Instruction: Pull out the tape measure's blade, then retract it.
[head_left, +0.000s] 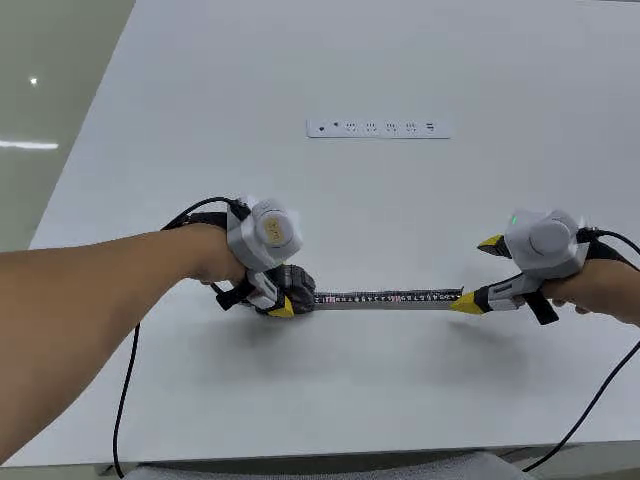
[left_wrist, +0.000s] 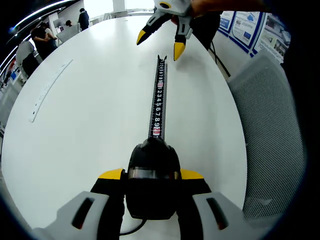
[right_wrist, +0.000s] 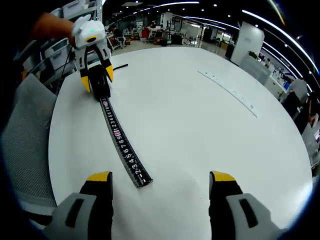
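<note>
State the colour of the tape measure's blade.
Black with white numerals and a few red marks; the blade shows best in the left gripper view.

One tape measure (head_left: 390, 297) on one counter (head_left: 400, 60). Two tongs: left tongs (head_left: 285, 300) at its case, right tongs (head_left: 478, 273) by its blade tip. One socket strip (head_left: 378, 128) beyond it.

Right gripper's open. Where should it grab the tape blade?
Probably the free tip, coming in along the blade from the end opposite the case: it lies flat and straight on the table, so pinch across its narrow width.
</note>
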